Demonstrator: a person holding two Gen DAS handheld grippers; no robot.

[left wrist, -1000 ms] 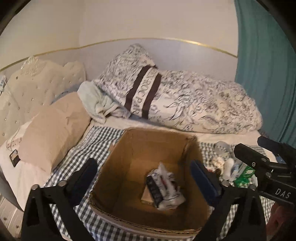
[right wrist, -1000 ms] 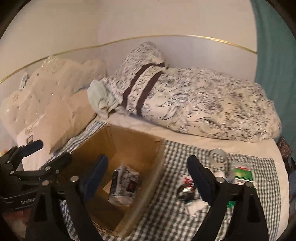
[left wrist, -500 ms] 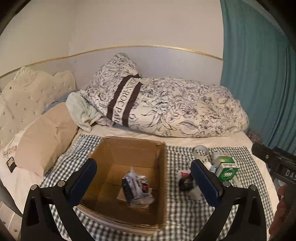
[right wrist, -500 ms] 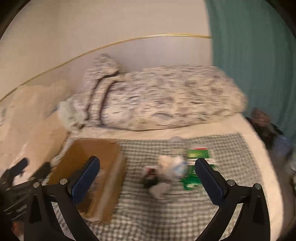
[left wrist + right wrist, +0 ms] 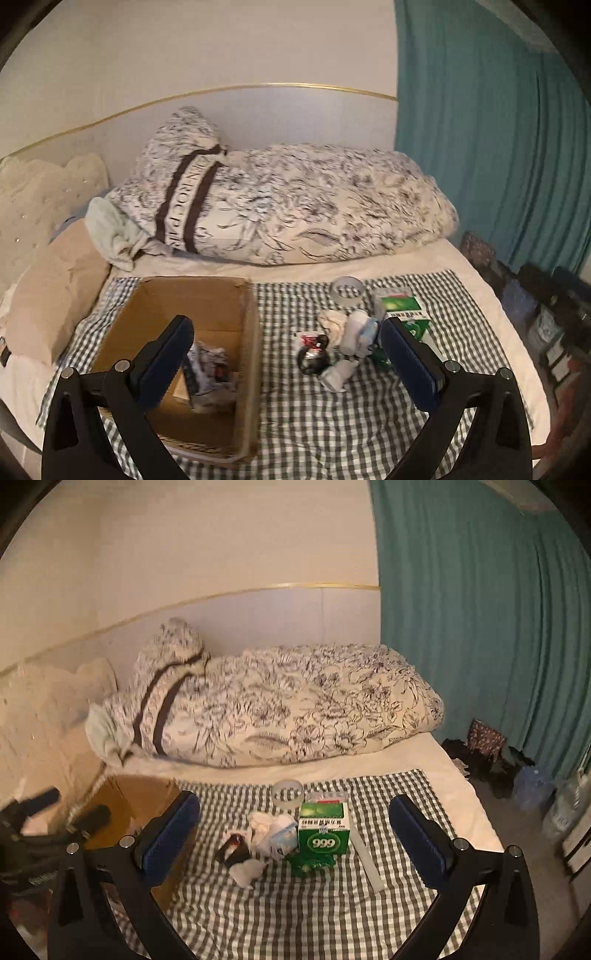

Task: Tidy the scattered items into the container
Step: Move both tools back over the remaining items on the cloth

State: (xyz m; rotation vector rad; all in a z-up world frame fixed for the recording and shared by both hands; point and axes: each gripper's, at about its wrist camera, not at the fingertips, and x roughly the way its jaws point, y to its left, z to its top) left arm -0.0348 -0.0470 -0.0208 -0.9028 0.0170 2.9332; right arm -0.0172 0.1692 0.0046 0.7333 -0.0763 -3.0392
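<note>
An open cardboard box (image 5: 251,332) sits on the checked cloth (image 5: 314,424) on the bed, with a crumpled printed packet (image 5: 208,365) inside. To its right lies a pile: a tape roll (image 5: 288,793), a green carton (image 5: 324,832), white crumpled tissues (image 5: 273,830), a black and red item (image 5: 232,849) and a white strip (image 5: 365,856). My left gripper (image 5: 288,354) hangs open above the box's right wall, holding nothing. My right gripper (image 5: 295,834) stands wide open in front of the pile, nothing between its fingers. In the right wrist view the left gripper's black body (image 5: 44,834) shows at the left edge.
A floral duvet (image 5: 295,206) and pillows (image 5: 48,288) fill the back and left of the bed. A teal curtain (image 5: 480,627) hangs on the right. Bags and bottles (image 5: 495,760) crowd the floor beside the bed's right edge.
Both views have swung right, away from the box toward the pile of items. The right gripper's jaws have spread wider. The packet stays in the box.
</note>
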